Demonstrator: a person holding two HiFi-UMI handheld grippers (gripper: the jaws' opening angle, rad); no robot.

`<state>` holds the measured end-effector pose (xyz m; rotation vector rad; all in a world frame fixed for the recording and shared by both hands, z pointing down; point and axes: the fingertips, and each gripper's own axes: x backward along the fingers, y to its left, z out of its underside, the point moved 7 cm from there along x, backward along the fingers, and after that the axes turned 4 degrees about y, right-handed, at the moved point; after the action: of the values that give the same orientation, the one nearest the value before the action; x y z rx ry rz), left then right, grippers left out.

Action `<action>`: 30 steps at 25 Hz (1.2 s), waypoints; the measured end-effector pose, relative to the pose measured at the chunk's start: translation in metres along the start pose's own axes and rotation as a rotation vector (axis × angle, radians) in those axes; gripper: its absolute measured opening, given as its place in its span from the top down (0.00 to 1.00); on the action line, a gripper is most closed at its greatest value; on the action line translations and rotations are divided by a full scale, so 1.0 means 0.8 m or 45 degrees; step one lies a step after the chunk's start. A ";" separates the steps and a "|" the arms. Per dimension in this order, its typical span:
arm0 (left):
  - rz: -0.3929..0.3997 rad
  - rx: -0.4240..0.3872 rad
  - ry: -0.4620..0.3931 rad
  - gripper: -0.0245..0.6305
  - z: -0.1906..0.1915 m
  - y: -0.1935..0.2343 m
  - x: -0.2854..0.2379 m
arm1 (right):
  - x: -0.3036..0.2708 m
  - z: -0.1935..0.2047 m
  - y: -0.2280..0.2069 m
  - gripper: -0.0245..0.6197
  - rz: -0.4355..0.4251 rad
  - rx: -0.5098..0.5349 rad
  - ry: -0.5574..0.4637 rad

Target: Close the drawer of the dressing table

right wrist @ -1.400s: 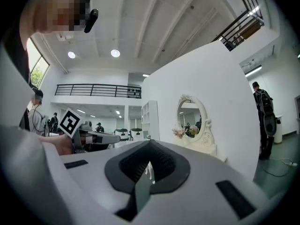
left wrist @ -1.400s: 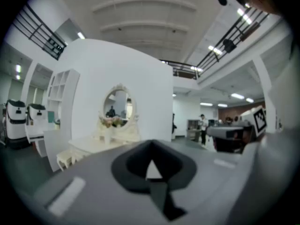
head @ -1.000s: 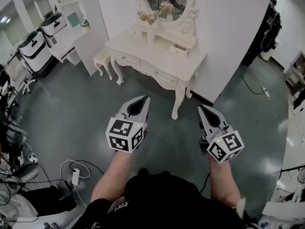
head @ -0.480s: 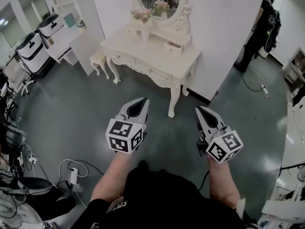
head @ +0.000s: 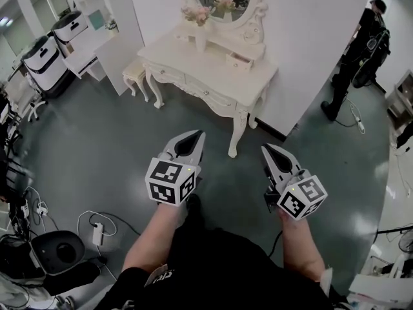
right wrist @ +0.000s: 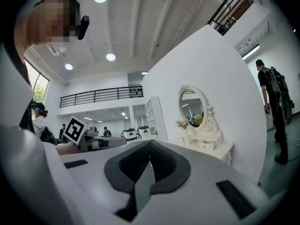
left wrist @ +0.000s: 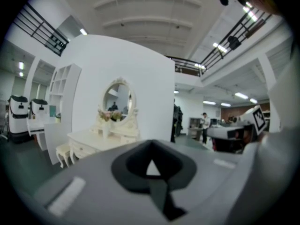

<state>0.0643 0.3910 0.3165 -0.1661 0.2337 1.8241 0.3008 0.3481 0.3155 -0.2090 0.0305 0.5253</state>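
Ahead, the cream dressing table [head: 208, 70] stands against a white wall [head: 303, 50], its small upper drawer [head: 239, 61] pulled out. Well short of it, the left gripper [head: 193, 136] and right gripper [head: 266, 150] have their jaws together, holding nothing.

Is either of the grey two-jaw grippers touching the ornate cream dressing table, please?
No: the left gripper and right gripper hang above the dark floor, clear of the cream dressing table.

Cream dressing table [head: 213, 76], dark green floor [head: 97, 147]
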 end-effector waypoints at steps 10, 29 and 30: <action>0.008 0.028 0.014 0.95 -0.003 0.075 -0.057 | -0.088 0.004 -0.034 0.97 -0.012 -0.030 0.045; 0.023 0.072 0.038 0.95 -0.022 0.288 -0.149 | -0.324 -0.011 -0.067 0.97 -0.013 -0.054 0.116; 0.030 0.069 0.038 0.95 -0.023 0.295 -0.150 | -0.332 -0.012 -0.067 0.97 -0.009 -0.054 0.115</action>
<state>-0.1325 0.2146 0.3439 -0.1530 0.3072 1.8373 0.0978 0.1698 0.3384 -0.2742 0.1061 0.5092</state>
